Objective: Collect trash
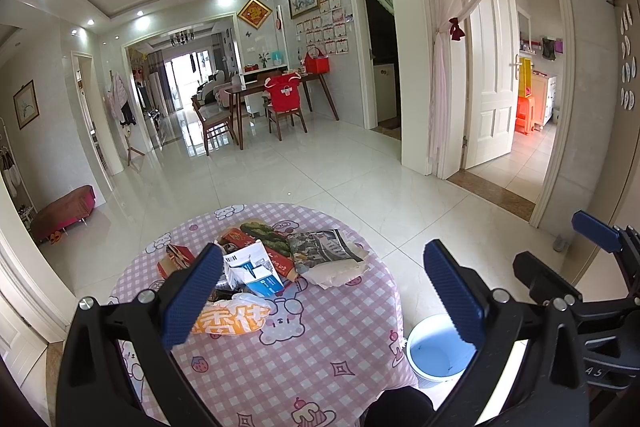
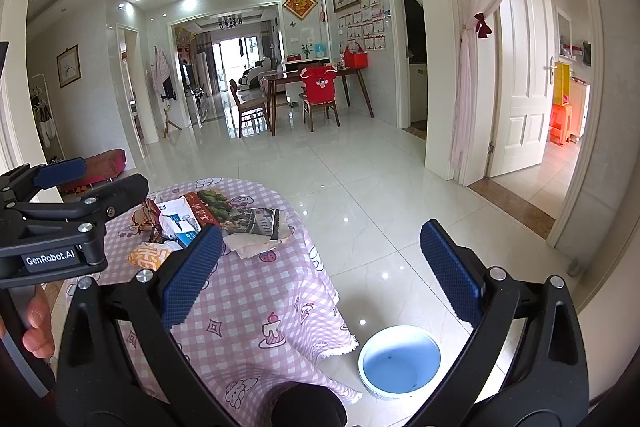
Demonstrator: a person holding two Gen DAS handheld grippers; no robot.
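A heap of trash lies on a round table with a pink checked cloth [image 1: 304, 339]: a white and blue carton [image 1: 252, 269], a red box [image 1: 256, 247], an orange and white plastic bag [image 1: 232, 319], a printed paper pack [image 1: 324, 247] and crumpled paper [image 1: 340, 273]. My left gripper [image 1: 324, 293] is open and empty, above the table's near side. My right gripper [image 2: 320, 271] is open and empty, over the table's right edge and floor. The heap shows in the right wrist view around the carton [image 2: 178, 223]. A blue bin [image 2: 400, 361] stands on the floor right of the table.
The blue bin also shows in the left wrist view [image 1: 436, 347]. White tiled floor [image 1: 320, 167] stretches ahead to a dining table with chairs [image 1: 276, 99]. An open doorway with a pink curtain [image 1: 452, 67] is at right. A red bench [image 1: 64, 211] stands at left.
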